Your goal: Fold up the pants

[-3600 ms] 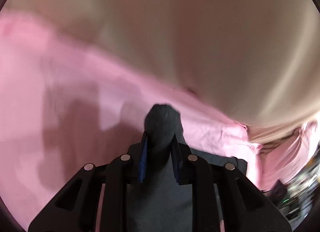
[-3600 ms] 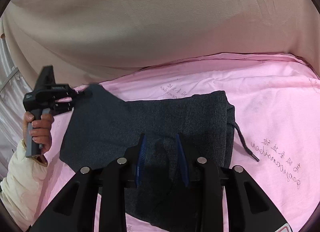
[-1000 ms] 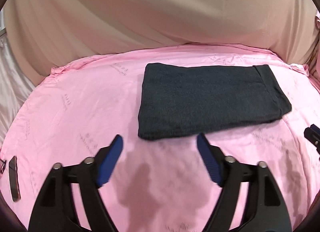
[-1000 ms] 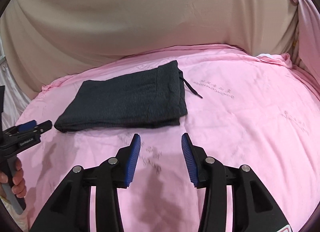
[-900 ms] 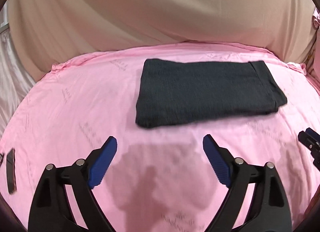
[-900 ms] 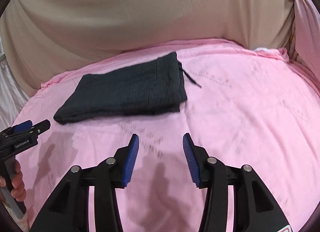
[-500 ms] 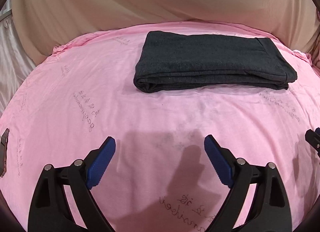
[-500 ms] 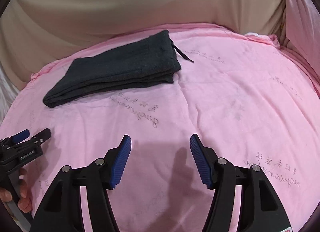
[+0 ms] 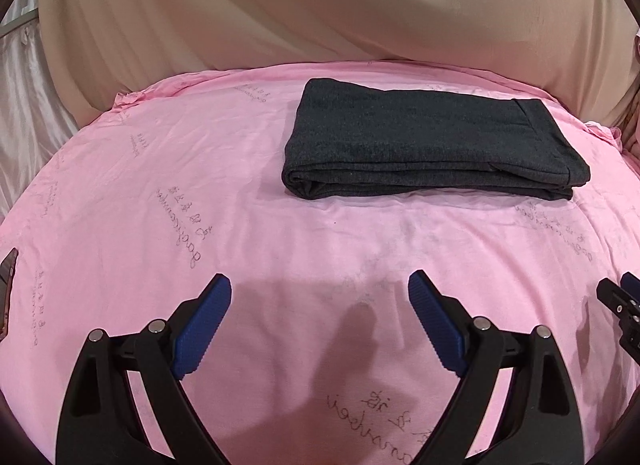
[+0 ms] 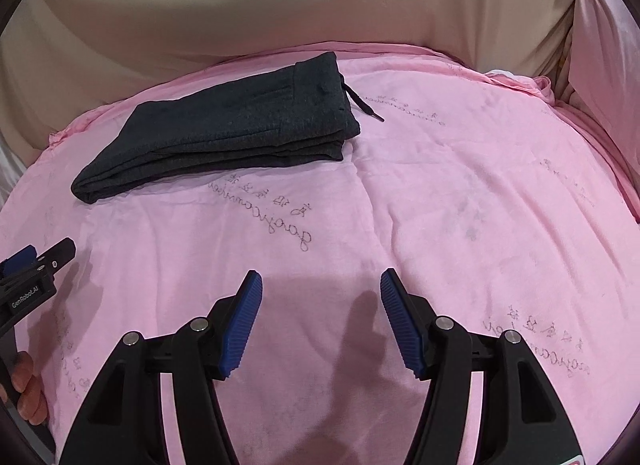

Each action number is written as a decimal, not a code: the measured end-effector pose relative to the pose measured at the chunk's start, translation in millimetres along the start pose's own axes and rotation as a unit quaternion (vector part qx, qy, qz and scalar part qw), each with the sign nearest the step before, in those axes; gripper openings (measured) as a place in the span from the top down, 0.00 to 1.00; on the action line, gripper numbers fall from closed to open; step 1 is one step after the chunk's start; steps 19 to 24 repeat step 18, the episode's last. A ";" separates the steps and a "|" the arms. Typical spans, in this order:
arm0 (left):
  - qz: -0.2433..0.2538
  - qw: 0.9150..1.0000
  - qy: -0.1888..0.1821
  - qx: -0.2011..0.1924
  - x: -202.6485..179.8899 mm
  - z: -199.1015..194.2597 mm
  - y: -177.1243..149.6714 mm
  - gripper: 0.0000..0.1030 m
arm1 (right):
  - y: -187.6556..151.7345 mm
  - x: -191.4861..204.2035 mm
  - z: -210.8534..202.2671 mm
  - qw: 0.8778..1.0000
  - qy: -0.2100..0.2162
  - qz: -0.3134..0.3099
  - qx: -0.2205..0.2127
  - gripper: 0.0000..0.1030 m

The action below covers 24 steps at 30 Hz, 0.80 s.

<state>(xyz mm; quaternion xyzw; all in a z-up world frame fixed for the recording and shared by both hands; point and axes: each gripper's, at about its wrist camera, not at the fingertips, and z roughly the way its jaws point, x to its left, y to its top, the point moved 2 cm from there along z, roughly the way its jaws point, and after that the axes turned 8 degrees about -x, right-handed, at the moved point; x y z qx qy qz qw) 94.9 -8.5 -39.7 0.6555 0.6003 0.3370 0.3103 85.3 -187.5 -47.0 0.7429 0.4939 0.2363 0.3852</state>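
The dark grey pants point(image 9: 428, 145) lie folded in a flat rectangle on the pink sheet point(image 9: 200, 193), far from both grippers. In the right wrist view the pants point(image 10: 224, 129) sit at the upper left, with a drawstring point(image 10: 362, 105) trailing off the waistband end. My left gripper point(image 9: 320, 289) is open and empty, held low over the sheet near its front. My right gripper point(image 10: 320, 285) is open and empty, also near the front. Each gripper shows at the edge of the other's view: the left point(image 10: 28, 273), the right point(image 9: 620, 305).
A beige cloth backdrop point(image 9: 320, 5) hangs behind the sheet. A dark flat object point(image 9: 6, 289) lies at the sheet's far left edge. Bunched pink fabric point(image 10: 592, 25) hangs at the right. Embroidered script marks the sheet in several spots.
Both grippers let go of the pants and opened. They drew back toward the front of the sheet and lower; the folded pants stay put and look farther away.
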 end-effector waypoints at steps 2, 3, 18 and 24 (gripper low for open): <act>-0.001 1.000 0.000 -0.002 0.5 -0.6 0.5 0.15 | 0.1 0.7 0.0 1.000 -0.002 -0.003 -0.001 0.41; -0.003 1.000 -0.004 -0.005 1.0 -1.5 0.6 0.15 | 0.3 0.8 -0.2 1.000 -0.003 -0.004 -0.001 0.40; -0.005 1.000 -0.008 -0.010 2.9 -3.4 0.2 0.13 | 0.1 2.9 -1.2 1.000 -0.010 -0.008 -0.001 0.39; -0.005 1.000 -0.008 -0.010 2.9 -3.4 0.2 0.13 | 0.1 2.9 -1.2 1.000 -0.010 -0.008 -0.001 0.39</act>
